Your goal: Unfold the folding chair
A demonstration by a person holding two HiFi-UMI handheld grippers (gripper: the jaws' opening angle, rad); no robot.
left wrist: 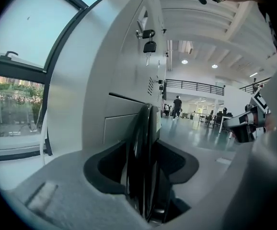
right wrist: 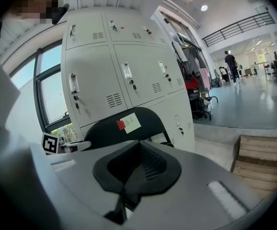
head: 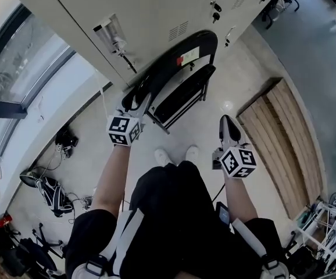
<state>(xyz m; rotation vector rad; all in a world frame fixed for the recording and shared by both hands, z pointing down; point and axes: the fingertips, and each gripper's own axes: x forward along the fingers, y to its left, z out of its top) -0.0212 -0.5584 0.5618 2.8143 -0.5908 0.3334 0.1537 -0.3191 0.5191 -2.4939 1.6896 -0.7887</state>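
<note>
when looked down upon from the head, found left gripper [head: 138,104] at ten o'clock, jaws wide apart astride the rim of the folding chair [head: 182,74], not clamped on it. saw that chair folded flat, black, leaned on grey lockers [head: 156,10] at twelve o'clock. found right gripper [head: 227,124] at three o'clock, jaws together on nothing, apart from the chair, near wooden steps [head: 284,138].

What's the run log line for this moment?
folding chair: folded, against lockers | left gripper: open, chair edge between jaws | right gripper: shut, empty
</note>
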